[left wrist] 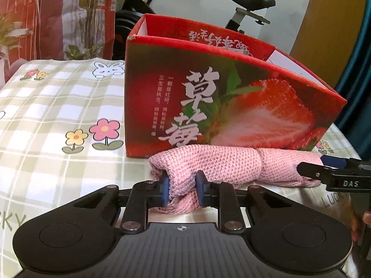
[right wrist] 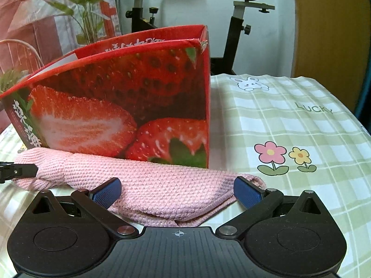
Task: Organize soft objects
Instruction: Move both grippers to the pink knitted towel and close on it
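A pink knitted cloth [left wrist: 231,162], folded into a long roll, lies on the checked tablecloth against the front of an open red strawberry box [left wrist: 231,92]. My left gripper [left wrist: 183,190] is shut on the cloth's left end, its blue pads pinching a fold. In the right wrist view the same cloth [right wrist: 162,185] lies before the box [right wrist: 116,106]. My right gripper [right wrist: 177,195] stands wide open, its blue pads on either side of the cloth's right part without pressing it. The left gripper's finger [right wrist: 20,171] shows at the cloth's far end.
The tablecloth [left wrist: 58,106] carries flowers and rabbits and runs free left of the box; more of the tablecloth [right wrist: 289,120] runs free right of it. An exercise bike [right wrist: 241,11] stands behind the table. A plant [right wrist: 85,4] and red fabric stand at the back left. A wooden door [right wrist: 329,34] is at the right.
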{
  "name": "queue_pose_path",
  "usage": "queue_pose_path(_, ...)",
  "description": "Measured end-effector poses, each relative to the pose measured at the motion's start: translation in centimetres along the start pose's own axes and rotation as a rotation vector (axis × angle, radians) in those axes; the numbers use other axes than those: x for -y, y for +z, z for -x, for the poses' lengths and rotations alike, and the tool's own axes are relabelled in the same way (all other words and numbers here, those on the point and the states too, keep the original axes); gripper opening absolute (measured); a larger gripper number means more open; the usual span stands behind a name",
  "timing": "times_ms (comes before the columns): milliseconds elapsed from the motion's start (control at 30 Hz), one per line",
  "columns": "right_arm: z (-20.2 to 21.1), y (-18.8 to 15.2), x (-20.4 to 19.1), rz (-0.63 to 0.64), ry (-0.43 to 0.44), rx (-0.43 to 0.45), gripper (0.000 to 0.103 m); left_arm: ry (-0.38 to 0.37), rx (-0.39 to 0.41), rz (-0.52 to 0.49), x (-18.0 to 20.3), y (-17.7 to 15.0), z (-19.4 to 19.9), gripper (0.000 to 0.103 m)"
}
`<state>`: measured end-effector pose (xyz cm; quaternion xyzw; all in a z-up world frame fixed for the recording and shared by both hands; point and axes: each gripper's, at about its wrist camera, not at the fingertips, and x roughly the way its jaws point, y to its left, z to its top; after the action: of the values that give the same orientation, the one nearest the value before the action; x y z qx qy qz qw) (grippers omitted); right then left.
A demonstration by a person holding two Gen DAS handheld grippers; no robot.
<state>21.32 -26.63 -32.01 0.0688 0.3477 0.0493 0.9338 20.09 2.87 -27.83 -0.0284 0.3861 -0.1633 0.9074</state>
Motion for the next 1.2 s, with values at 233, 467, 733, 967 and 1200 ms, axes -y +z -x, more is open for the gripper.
queue_pose_path(233, -0.1, -0.1, -0.2, 0.019, -0.016, -0.008, 0.103, -0.004, 0.011, 0.017, 0.0, -0.6, 0.2, 0.024)
queue_pose_path(467, 0.0, -0.1, 0.0, 0.010, 0.001, -0.004, 0.103, -0.015, 0.019, 0.033, -0.4, -0.9, 0.2, 0.024)
queue_pose_path(733, 0.2, -0.3, 0.2, 0.016, 0.033, 0.008, 0.097, -0.012, 0.029, 0.023, -0.4, -1.1, 0.2, 0.024)
queue_pose_path(967, 0.6, -0.5, -0.7, 0.068, 0.063, 0.015, 0.069, -0.011, 0.031, 0.021, -0.4, -1.2, 0.2, 0.024)
queue_pose_path(1200, 1.2, -0.7, -1.3, 0.105, 0.144, 0.010, 0.029, 0.010, 0.032, 0.000, 0.1, -1.5, 0.6, 0.024)
